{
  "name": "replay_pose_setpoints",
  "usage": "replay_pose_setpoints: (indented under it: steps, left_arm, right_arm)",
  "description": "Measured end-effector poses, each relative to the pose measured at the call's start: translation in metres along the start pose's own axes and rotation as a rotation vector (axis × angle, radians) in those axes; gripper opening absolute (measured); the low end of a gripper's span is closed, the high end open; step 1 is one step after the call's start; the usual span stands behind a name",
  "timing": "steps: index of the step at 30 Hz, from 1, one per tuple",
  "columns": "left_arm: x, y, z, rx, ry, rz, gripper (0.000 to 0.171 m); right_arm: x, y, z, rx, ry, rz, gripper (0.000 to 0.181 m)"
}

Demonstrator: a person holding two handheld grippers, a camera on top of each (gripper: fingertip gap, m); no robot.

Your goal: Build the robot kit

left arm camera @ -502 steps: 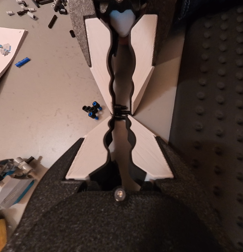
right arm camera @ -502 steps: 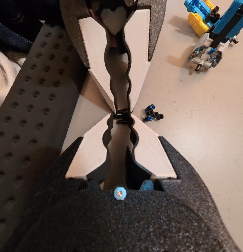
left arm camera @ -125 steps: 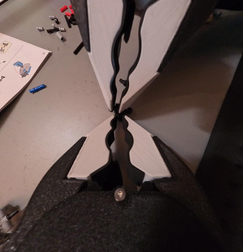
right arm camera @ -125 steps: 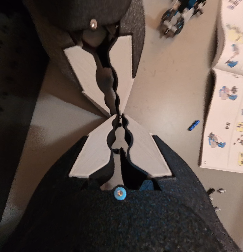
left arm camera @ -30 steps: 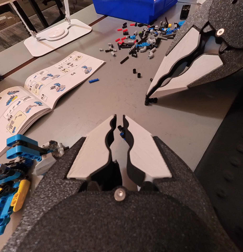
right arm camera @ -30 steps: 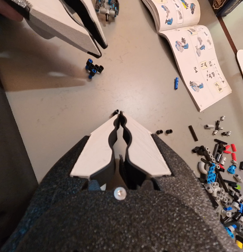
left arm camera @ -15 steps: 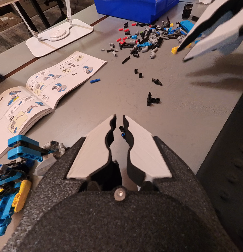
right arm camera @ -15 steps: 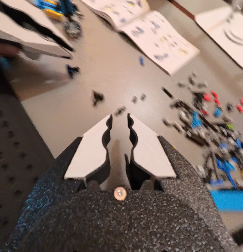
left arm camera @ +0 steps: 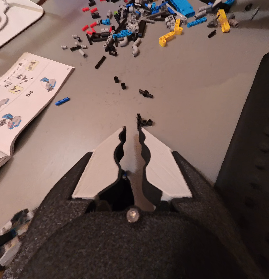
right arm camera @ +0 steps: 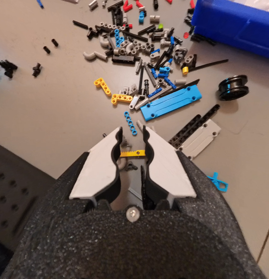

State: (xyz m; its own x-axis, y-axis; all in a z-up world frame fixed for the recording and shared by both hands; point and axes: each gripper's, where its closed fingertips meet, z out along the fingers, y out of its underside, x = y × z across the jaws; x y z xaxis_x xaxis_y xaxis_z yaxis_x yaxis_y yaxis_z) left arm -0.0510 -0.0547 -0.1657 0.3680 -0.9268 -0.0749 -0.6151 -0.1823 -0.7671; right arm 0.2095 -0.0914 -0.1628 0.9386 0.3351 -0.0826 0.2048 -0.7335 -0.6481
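Observation:
My left gripper [left arm camera: 132, 128] is open by a narrow gap and holds nothing. A small black connector assembly [left arm camera: 143, 121] lies on the grey table just beyond its right fingertip. A black pin [left arm camera: 145, 93] and two black bushes [left arm camera: 120, 82] lie farther on. My right gripper [right arm camera: 132, 127] is open and empty above the near edge of a heap of loose building parts [right arm camera: 138, 45]. A thin blue holed beam [right arm camera: 130, 123] lies just past its tips. A yellow toothed rack [right arm camera: 133, 153] lies on the table, seen between its fingers.
An open instruction booklet [left arm camera: 25, 90] and a blue pin [left arm camera: 62, 101] lie to the left. A blue panel [right arm camera: 171, 102], black wheel [right arm camera: 233, 87], grey panel [right arm camera: 200, 138] and blue bin [right arm camera: 236, 25] lie right. A black dimpled mat [left arm camera: 251, 151] borders the table. My right fingertips sit around 25 cm from my left ones. To the black pin [left arm camera: 145, 93]: left tips about 7 cm, right tips about 20 cm. It turns up in the right wrist view [right arm camera: 35, 69] as well.
My right gripper let go of the black assembly, swung over the parts heap and opened wider. My left gripper moved forward to the black assembly. The right gripper has left the left wrist view.

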Motion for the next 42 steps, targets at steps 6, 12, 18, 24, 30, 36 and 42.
replay_pose_setpoints:
  steps: [6,12,18,24,30,36,42]
  left_arm:
    - [0.003,0.004,0.013,-0.060,0.023,0.014,0.016]
    - [0.005,0.005,0.016,-0.085,0.003,0.067,0.004]
    - [0.004,0.004,0.008,-0.079,0.002,0.060,0.004]
    - [0.007,0.008,0.007,-0.077,0.031,0.036,0.004]
    - [0.027,0.017,-0.002,-0.088,0.128,0.143,0.004]
    - [0.017,0.022,-0.007,-0.081,0.081,0.121,0.020]
    - [0.007,-0.030,-0.034,0.232,0.086,-0.078,0.000]
  right_arm:
    - [0.008,0.012,-0.002,-0.035,0.015,-0.020,0.026]
    - [0.033,0.016,-0.011,-0.048,0.071,-0.004,0.025]
    - [0.011,0.015,-0.014,-0.042,-0.029,-0.062,0.023]
    - [-0.037,0.023,0.006,-0.118,-0.083,-0.340,0.024]
    - [-0.040,0.022,0.013,-0.197,-0.094,-0.398,0.009]
    - [-0.043,0.020,0.017,-0.266,-0.099,-0.448,0.004]
    - [-0.166,-0.071,0.015,0.201,-0.520,-0.225,0.004]
